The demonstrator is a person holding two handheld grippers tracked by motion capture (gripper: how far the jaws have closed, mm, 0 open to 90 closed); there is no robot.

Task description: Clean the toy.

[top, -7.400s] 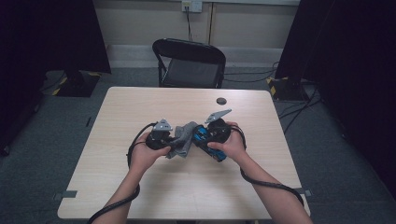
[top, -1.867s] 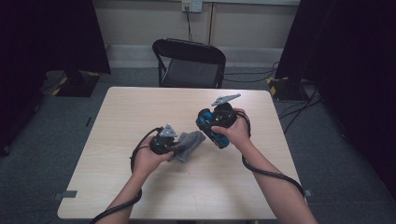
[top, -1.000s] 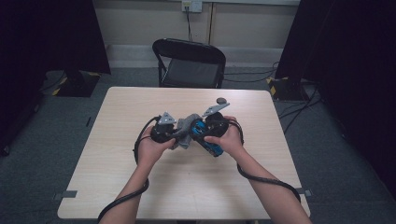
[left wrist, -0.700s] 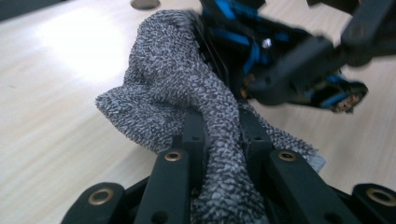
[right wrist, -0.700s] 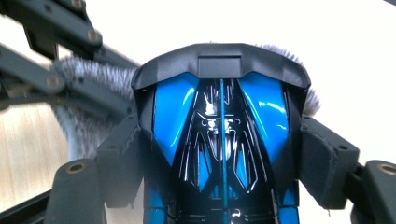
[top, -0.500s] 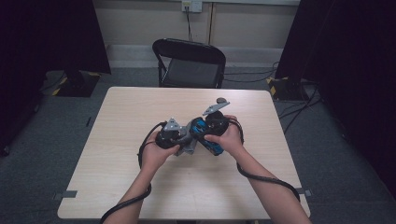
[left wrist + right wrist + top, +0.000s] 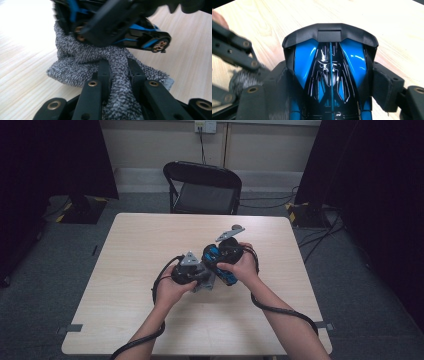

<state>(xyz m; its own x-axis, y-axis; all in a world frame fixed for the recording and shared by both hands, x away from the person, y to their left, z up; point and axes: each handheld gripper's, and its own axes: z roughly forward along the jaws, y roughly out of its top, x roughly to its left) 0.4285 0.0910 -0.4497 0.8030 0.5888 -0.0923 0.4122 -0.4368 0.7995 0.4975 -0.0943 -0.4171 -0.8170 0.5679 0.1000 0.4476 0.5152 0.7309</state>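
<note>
Landmark for all positions: the blue-and-black toy car [image 7: 329, 75].

Left tool [image 7: 117, 75]: jaws nearly closed, pinching a fold of grey terry cloth [image 7: 82, 62] between them. The cloth bunches up ahead of the jaws and runs under the toy car [image 7: 140, 37], touching its underside; one gold-hubbed wheel [image 7: 160, 45] of the car is seen beyond the cloth's far edge. In the high view the left tool [image 7: 192, 272] sits just beside the car [image 7: 216, 262], on the person's left of it, with the cloth [image 7: 206, 284] between and below the two.

Right tool [image 7: 329, 82]: jaws spread to the width of the car body and clamped on its flanks, one pad on each side. The car's black rear wing points away from the camera, glossy blue panels either side of a centre line. The car is held off the tabletop [image 7: 402, 32], tilted. In the high view the right tool [image 7: 227, 255] is around the car, the right hand [image 7: 242, 267] wrapped over it.

The other tool's linkage and a tuft of the cloth [image 7: 244, 77] show at the car's side in the right gripper view; slightly blurred.

Tabletop [image 7: 130, 250]: light wood grain; the car is held over its middle. A black folding chair [image 7: 202, 187] stands beyond the far edge, well apart from the car. Cables from both tools trail back toward the person.
</note>
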